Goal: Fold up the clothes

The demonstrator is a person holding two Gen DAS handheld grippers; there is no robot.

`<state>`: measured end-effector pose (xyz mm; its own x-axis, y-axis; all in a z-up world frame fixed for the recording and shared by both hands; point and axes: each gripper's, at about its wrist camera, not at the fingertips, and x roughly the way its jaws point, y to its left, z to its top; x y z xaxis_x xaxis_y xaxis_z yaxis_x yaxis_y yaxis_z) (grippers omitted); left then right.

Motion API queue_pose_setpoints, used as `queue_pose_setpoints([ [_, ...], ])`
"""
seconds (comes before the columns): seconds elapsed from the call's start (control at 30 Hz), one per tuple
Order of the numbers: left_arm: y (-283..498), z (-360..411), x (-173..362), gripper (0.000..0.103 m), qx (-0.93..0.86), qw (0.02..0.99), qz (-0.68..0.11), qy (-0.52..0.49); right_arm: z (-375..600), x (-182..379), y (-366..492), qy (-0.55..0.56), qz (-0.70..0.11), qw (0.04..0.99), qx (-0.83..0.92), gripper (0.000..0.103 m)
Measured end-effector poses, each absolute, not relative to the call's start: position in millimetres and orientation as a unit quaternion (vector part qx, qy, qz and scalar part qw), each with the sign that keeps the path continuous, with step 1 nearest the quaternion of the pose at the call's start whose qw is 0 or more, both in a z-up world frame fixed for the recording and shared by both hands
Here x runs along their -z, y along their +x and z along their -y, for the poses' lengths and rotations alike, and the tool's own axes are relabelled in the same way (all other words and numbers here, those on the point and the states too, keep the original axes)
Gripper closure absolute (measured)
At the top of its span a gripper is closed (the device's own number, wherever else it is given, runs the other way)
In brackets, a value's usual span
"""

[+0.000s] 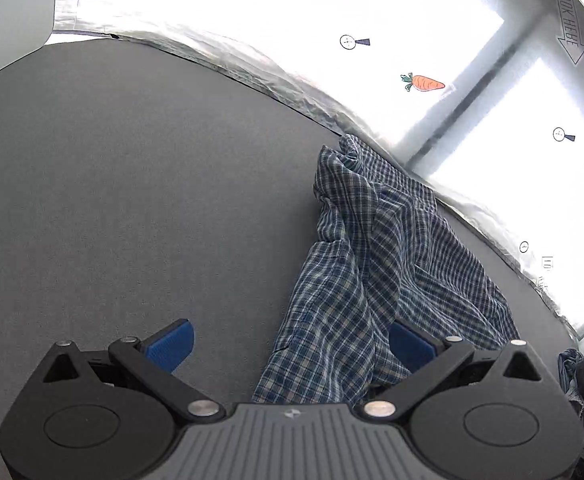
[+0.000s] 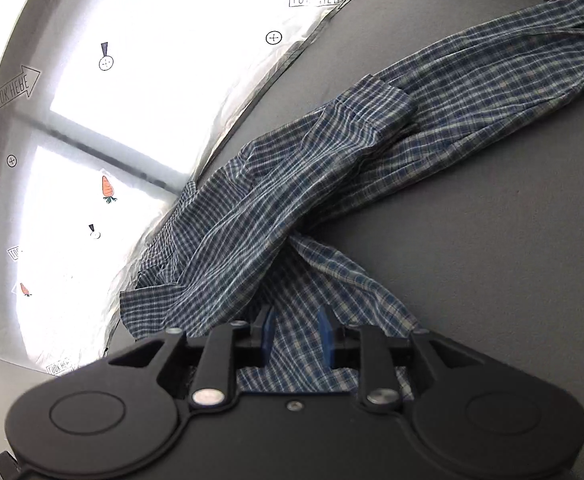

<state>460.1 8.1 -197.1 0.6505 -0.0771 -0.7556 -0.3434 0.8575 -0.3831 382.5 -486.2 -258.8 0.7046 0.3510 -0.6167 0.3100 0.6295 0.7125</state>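
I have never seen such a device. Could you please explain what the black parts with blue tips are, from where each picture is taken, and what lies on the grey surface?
A person holds a two-finger gripper in each hand; a camera on each one looks forward along its fingers, so each picture shows one gripper from behind. A crumpled blue plaid shirt lies on the grey table. The left gripper is wide open, with cloth lying between its blue pads. The right gripper has its pads close together around a fold of the shirt. Behind is a bright white sheet with printed carrots and arrows.
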Motion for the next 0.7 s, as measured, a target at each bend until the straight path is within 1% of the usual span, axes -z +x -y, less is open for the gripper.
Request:
queue_pose_setpoints([
  [0.1, 504, -3, 202, 0.001, -0.068, 0.876, -0.415, -0.236, 514, 267, 411, 0.444, -0.369, 0.816, 0.026, 0.065],
  [0.13, 522, -3, 206, 0.001, -0.066, 0.876, -0.419, -0.228, 522, 269, 420, 0.444, -0.363, 0.818, 0.042, 0.065],
  [0.23, 572, -6, 216, 0.002, -0.067, 0.874, -0.432, -0.215, 544, 271, 446, 0.42, -0.343, 0.835, 0.097, 0.059],
  [0.27, 587, -8, 220, 0.002, -0.065, 0.871, -0.435, -0.217, 549, 270, 454, 0.404, -0.336, 0.843, 0.115, 0.054],
  [0.3, 600, -11, 224, 0.004, -0.061, 0.869, -0.438, -0.22, 554, 270, 464, 0.384, -0.333, 0.851, 0.13, 0.052],
  [0.43, 644, -25, 241, 0.01, -0.042, 0.862, -0.45, -0.23, 556, 267, 493, 0.302, -0.346, 0.879, 0.131, 0.051],
  [0.47, 650, -29, 245, 0.011, -0.037, 0.861, -0.451, -0.234, 555, 267, 498, 0.285, -0.35, 0.884, 0.121, 0.049],
  [0.5, 655, -32, 249, 0.014, -0.036, 0.858, -0.452, -0.24, 553, 268, 503, 0.274, -0.355, 0.887, 0.111, 0.046],
  [0.53, 660, -35, 252, 0.02, -0.035, 0.856, -0.452, -0.249, 551, 269, 507, 0.266, -0.362, 0.888, 0.102, 0.045],
  [0.57, 666, -39, 257, 0.023, -0.032, 0.851, -0.453, -0.265, 549, 271, 512, 0.261, -0.369, 0.887, 0.094, 0.045],
  [0.6, 670, -41, 261, 0.028, -0.03, 0.846, -0.455, -0.277, 546, 273, 515, 0.259, -0.375, 0.886, 0.087, 0.045],
  [0.63, 675, -42, 264, 0.037, -0.028, 0.842, -0.456, -0.287, 544, 275, 518, 0.256, -0.38, 0.885, 0.081, 0.044],
  [0.67, 678, -42, 266, 0.043, -0.026, 0.841, -0.455, -0.29, 542, 277, 519, 0.251, -0.38, 0.887, 0.077, 0.044],
  [0.7, 681, -41, 268, 0.056, -0.026, 0.841, -0.455, -0.293, 539, 277, 520, 0.238, -0.381, 0.89, 0.074, 0.043],
])
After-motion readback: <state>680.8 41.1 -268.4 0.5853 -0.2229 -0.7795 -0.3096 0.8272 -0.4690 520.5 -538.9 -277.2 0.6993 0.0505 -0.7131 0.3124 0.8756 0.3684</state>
